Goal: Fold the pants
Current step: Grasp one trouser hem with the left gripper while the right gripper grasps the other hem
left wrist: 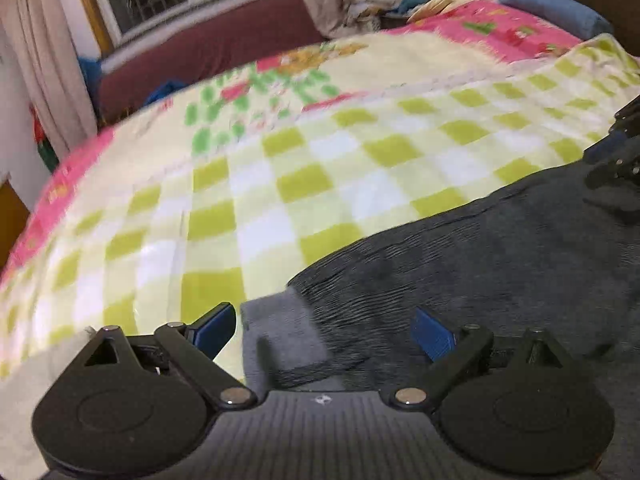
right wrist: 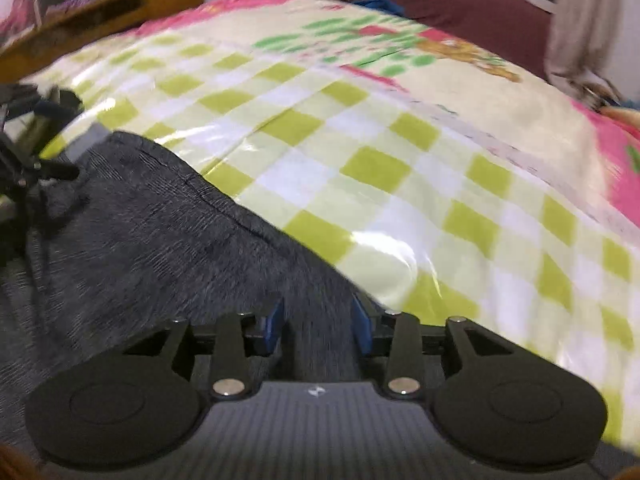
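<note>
Dark grey ribbed pants (left wrist: 460, 256) spread on a bed under a green-and-white checked blanket (left wrist: 248, 184). Left gripper (left wrist: 324, 330) released, jaws wide, straddling a lighter grey cuff or waistband corner (left wrist: 280, 340) without pinching it. Right gripper (right wrist: 318, 326) with jaws narrowed around a bunched edge of the same pants (right wrist: 160, 232); seemingly clenched on cloth, though blurred. Judged as the opening grasp before a fold. Next: closing the left jaws on that corner, then lifting both edges together across the fabric ahead of the jaws.
</note>
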`<state>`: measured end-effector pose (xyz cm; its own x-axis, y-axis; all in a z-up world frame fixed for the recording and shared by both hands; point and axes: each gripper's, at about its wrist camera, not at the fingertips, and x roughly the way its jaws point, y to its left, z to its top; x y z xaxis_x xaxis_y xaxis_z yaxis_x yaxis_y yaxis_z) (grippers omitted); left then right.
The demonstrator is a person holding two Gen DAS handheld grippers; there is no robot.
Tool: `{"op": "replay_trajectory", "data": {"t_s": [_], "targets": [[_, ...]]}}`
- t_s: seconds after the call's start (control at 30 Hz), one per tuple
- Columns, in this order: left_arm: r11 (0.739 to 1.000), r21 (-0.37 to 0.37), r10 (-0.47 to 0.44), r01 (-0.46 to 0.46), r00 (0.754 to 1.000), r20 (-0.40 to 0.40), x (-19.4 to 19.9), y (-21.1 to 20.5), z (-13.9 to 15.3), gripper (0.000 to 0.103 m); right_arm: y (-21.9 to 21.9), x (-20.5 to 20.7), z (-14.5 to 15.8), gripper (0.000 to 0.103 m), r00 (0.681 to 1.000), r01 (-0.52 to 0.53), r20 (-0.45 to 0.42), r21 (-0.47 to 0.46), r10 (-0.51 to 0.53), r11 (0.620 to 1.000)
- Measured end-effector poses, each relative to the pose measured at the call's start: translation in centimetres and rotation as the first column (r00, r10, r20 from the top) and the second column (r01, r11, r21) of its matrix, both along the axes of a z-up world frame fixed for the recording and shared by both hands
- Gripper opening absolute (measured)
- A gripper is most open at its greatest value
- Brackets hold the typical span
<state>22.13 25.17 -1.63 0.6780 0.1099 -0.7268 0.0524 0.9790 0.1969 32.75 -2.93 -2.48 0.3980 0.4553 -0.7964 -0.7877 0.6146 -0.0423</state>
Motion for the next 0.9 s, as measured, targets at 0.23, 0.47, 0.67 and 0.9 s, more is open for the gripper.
{"op": "replay_trajectory", "data": {"t_s": [0.23, 0.47, 0.67, 0.9], "targets": [[0.995, -0.097, -0.029, 0.024, 0.998, -0.056, 1.9, 2.5, -2.0, 0.103, 3.1, 2.8, -2.6, 0.054, 0.995, -0.093, -0.046, -0.085, 0.09, 0.992], [0.995, -0.092, -0.036, 0.03, 0.997, -0.066, 2.2, 2.6, -2.6, 0.103, 3.1, 2.3, -2.3, 0.048, 0.989, -0.139, -0.073, -0.117, 0.131, 0.983], [0.998, -0.061, 0.002, -0.007, 0.996, -0.086, 3.0, 2.7, -2.6, 0.08, 4.1, 1.3, -2.5, 0.012, 0.994, -0.106, -0.045, -0.137, 0.1, 0.985], [1.0, 0.004, 0.004, -0.004, 0.999, -0.044, 1.8, 1.7, 0.2, 0.053, 2.7, -1.2, 2.0, 0.002, 0.998, -0.051, 0.04, -0.094, 0.055, 0.994]]}}
